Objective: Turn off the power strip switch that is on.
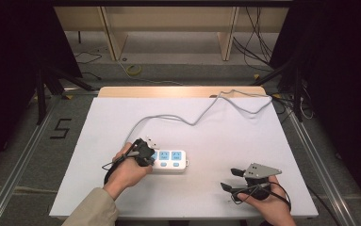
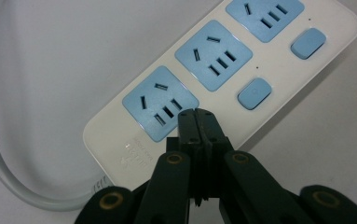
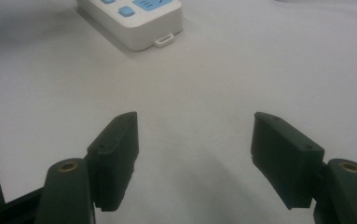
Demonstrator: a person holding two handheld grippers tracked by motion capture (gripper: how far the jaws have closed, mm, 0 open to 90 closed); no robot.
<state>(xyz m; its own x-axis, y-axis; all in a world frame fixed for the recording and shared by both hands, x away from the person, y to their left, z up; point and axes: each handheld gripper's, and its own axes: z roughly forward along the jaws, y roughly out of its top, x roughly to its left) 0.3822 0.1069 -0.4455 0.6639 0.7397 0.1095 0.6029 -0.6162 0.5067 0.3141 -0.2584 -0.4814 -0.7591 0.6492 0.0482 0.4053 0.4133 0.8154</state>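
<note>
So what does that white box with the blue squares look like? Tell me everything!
The white plastic power strip lies flat on the white table. It has three light-blue sockets, small blue buttons beside them, rounded corners and a little loop at one end. A grey cord runs from its other end. The left hand-held gripper, shut, hovers at the cord-end socket.

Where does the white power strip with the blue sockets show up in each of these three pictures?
High view: the power strip lies left of centre, beside the shut left gripper.
Left gripper view: it runs diagonally from lower left to the top right corner.
Right gripper view: its end shows at the top, left of centre.
Shared landmark: its blue buttons.
</note>
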